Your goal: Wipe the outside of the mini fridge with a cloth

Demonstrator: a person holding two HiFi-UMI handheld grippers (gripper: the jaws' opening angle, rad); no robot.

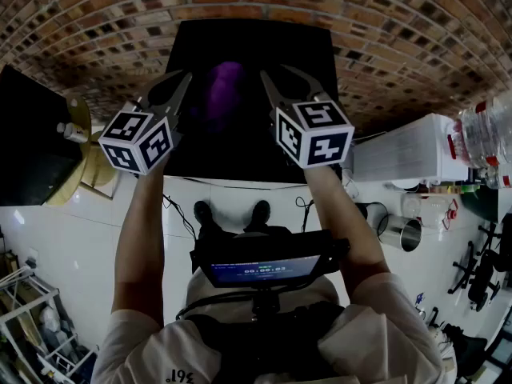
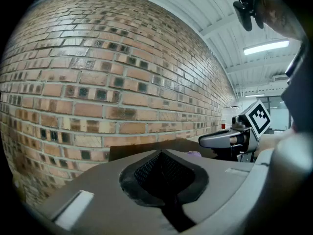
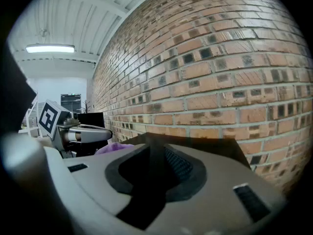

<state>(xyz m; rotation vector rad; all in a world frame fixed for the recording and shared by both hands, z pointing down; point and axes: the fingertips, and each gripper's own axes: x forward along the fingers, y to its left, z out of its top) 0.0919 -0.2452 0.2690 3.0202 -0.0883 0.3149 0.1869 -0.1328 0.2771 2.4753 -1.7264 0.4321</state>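
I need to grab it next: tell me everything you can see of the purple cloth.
The purple cloth lies as a soft, bunched heap on the flat top of the black mini fridge, roughly midway across it. Dim light hides its weave and edges. It sits between the left gripper and the right gripper; neither holds or touches it.
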